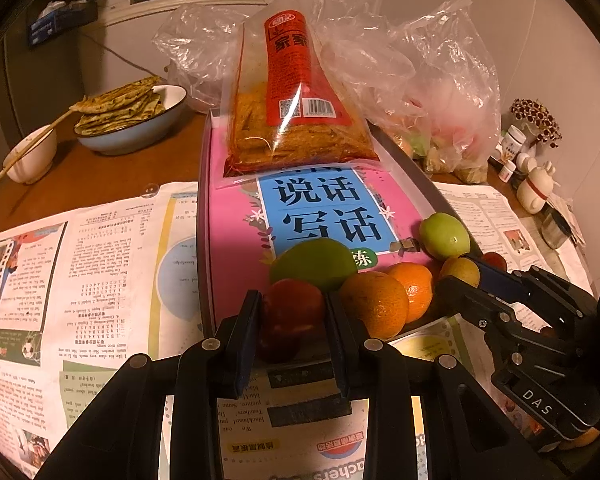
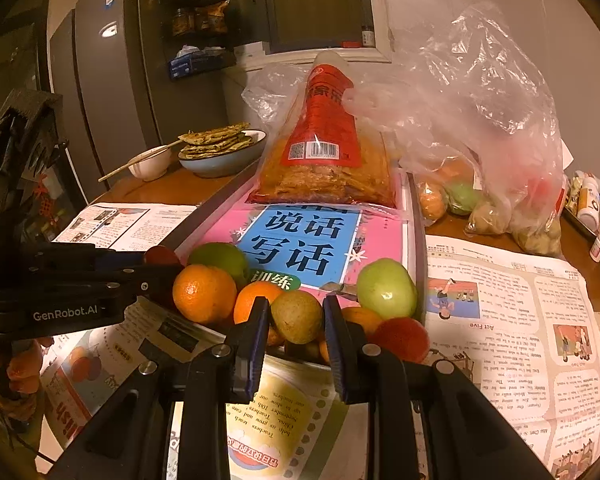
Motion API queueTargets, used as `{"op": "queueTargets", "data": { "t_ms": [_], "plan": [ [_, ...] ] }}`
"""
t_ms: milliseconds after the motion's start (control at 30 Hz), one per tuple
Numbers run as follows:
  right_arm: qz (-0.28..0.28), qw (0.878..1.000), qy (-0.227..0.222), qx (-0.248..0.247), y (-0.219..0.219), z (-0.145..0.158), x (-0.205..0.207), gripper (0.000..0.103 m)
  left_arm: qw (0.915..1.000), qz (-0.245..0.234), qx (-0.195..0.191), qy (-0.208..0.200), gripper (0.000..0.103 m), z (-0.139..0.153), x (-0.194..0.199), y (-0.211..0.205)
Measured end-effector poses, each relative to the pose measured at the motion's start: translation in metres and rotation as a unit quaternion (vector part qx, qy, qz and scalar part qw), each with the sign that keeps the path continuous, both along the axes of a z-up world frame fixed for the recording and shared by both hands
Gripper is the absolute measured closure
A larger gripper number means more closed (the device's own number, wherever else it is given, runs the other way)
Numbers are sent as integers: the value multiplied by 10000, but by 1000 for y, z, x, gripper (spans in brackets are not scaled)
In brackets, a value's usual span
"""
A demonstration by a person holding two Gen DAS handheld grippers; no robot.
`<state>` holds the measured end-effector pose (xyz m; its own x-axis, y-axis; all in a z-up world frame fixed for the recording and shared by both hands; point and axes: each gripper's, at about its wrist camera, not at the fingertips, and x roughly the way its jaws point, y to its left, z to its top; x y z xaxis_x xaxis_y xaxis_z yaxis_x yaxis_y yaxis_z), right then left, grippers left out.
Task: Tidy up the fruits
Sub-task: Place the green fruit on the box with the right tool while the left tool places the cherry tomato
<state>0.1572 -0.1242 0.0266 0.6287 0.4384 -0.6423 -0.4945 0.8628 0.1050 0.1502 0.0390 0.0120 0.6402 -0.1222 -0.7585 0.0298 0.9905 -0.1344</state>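
A pile of fruit lies at the near end of a pink book (image 1: 236, 256). My left gripper (image 1: 292, 316) is shut on a red apple (image 1: 290, 312). Beside it are a green mango (image 1: 314, 264), two oranges (image 1: 374, 306), and a green apple (image 1: 444, 236). My right gripper (image 2: 294, 318) is closed around a yellow-green pear (image 2: 296, 316); it shows in the left wrist view (image 1: 466, 276). In the right wrist view, oranges (image 2: 204, 294), a green apple (image 2: 386, 290) and a red fruit (image 2: 402, 338) flank the pear. The left gripper (image 2: 158, 264) reaches in from the left.
A red snack packet (image 1: 296, 120) lies on the book's far end. Clear plastic bags (image 2: 480, 140) with more fruit stand behind on the right. A blue bowl of flatbreads (image 1: 132, 120) and a small white bowl with chopsticks (image 1: 32, 156) are back left. Newspaper (image 1: 80, 280) covers the table. Small bottles (image 2: 596, 208) line the right edge.
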Motion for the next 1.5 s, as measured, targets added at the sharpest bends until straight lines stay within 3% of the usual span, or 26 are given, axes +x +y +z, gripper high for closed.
{"op": "queueTargets", "data": {
  "t_ms": [667, 833, 1333, 1500],
  "plan": [
    [-11, 10000, -42, 12, -1, -1, -3, 75, 10000, 55, -13, 8, 70, 0, -3, 1],
    [-49, 9999, -78, 72, -5, 0, -8, 67, 10000, 66, 32, 36, 70, 1, -3, 0],
    [-146, 9996, -129, 203, -20, 13, -22, 58, 9998, 126, 62, 111, 62, 0, -9, -1],
    [-187, 9995, -114, 219, -22, 14, -24, 45, 9997, 175, 77, 117, 59, 1, -10, -1]
  ]
}}
